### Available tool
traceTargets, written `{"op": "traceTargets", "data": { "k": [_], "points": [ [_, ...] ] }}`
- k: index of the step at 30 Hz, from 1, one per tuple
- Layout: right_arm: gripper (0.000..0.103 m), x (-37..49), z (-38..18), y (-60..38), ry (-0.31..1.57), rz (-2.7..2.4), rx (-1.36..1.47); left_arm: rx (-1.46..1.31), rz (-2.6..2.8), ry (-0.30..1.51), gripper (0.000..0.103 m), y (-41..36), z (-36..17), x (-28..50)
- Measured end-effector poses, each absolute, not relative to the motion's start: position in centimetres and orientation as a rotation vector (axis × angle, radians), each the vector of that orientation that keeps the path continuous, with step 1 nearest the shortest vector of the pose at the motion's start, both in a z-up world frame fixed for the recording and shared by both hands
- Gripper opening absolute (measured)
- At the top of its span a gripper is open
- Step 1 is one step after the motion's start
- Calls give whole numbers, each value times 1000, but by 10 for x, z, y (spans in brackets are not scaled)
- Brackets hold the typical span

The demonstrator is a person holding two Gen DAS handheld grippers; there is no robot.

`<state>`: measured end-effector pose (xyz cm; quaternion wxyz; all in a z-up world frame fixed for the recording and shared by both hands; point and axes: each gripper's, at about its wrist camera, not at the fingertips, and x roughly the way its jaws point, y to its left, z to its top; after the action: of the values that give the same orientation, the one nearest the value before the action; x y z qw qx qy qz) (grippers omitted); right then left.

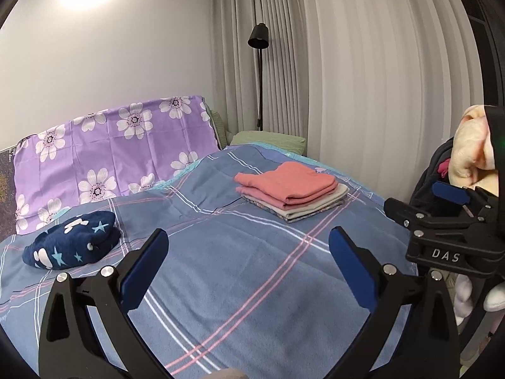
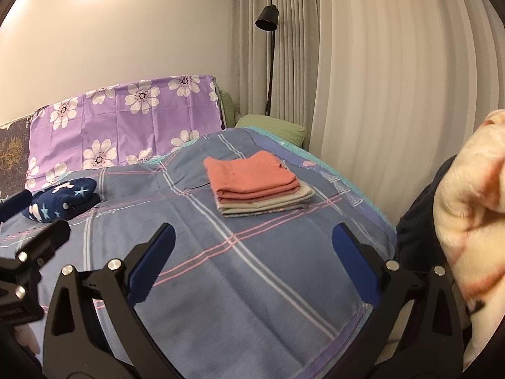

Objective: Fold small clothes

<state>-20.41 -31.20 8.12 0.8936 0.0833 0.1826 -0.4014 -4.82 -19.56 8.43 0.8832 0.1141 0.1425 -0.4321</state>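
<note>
Two grippers hover empty over the bed (image 1: 240, 284) as I line up the next garment. From the left wrist view, my left gripper (image 1: 247, 249) has its blue-padded fingers spread wide apart, nothing between them, above bare plaid blanket. My right gripper (image 2: 252, 243) stands the same way in its own view, fingers apart and unloaded; I judge both are held back and wide so the open stretch of blanket in front stays free as a folding surface.

At ten o'clock in the left view lies a navy star-print garment (image 1: 74, 243), bunched and unfolded, which I take to be next in line. Farther off, at one o'clock, sits the folded stack (image 1: 292, 192): a coral piece on top, a pale one beneath, a patterned one at the bottom, squared up and set well clear of the working area, so finished pieces are not disturbed. At three o'clock in the right view a cream fleece item (image 2: 470, 221) crowds the frame edge; it is blurred and cut off, and I cannot tell whether it is clothing awaiting folding or bedding draped over something dark.

Beyond, a purple floral pillow (image 1: 113, 154) leans against the wall, a green pillow (image 1: 268, 140) is half hidden behind the blanket's ridge, and a black floor lamp (image 1: 258, 41) stands before the curtains (image 1: 363, 79), its base out of sight.
</note>
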Motion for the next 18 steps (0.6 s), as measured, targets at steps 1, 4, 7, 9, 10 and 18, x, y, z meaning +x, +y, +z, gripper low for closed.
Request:
{"op": "traceTargets", "data": {
  "k": [1, 4, 7, 9, 10, 18],
  "points": [
    [101, -205, 81, -309, 379, -831, 172, 240, -900, 298, 102, -194, 83, -50],
    [101, -204, 80, -295, 384, -827, 151, 240, -899, 308, 102, -185, 79, -52],
    [101, -205, 78, -283, 391, -820, 141, 233, -904, 313, 102, -175, 76, -54],
    [101, -205, 77, -280, 395, -819, 138, 233, -903, 318, 102, -170, 75, -56],
    [101, -205, 77, -278, 396, -822, 136, 231, -904, 320, 102, -168, 74, -57],
    [101, -205, 79, -267, 392, -821, 118, 233, -893, 307, 102, -156, 75, -62]
  ]
}}
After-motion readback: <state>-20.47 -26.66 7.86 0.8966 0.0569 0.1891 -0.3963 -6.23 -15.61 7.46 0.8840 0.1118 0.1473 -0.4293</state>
